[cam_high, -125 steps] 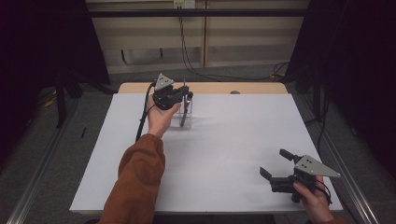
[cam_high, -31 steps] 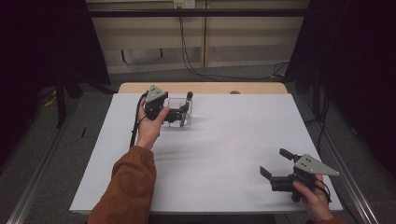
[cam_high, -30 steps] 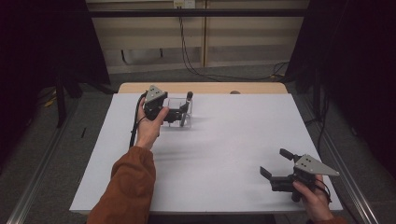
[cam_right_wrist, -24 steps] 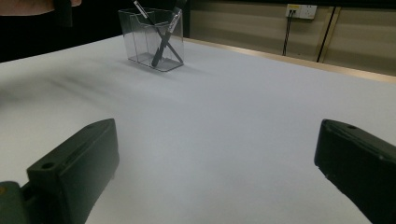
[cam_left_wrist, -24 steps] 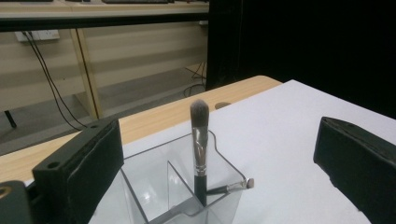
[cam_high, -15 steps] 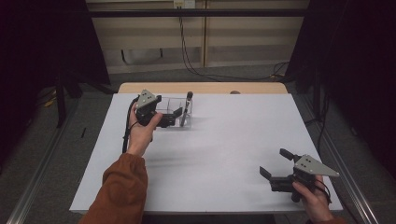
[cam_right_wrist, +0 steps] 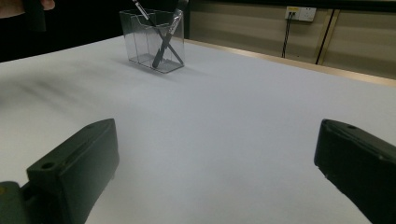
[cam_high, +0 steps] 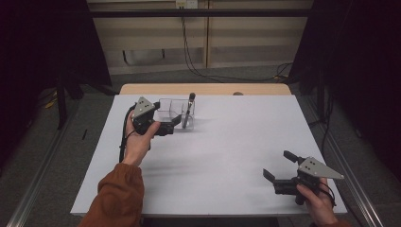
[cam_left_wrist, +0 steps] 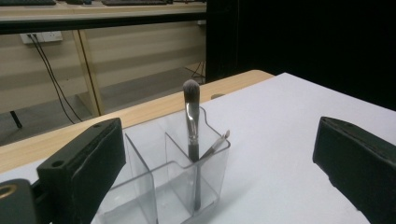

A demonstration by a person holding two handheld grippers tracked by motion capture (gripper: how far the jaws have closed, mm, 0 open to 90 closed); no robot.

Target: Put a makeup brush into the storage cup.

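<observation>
The left tongs (cam_high: 176, 121) gaped wide, empty, beside the clear organiser (cam_left_wrist: 177, 182) holding a makeup brush (cam_left_wrist: 191, 121); the right tongs (cam_high: 276, 165) gaped empty above the worktop (cam_high: 227, 142).

A fixed camera looks forward and down over my whole white table (cam_high: 227, 156). My left gripper's camera sits close beside the clear organizer (cam_left_wrist: 177, 186), facing the table's far edge. My right gripper's camera views that organizer from well across the table.
</observation>
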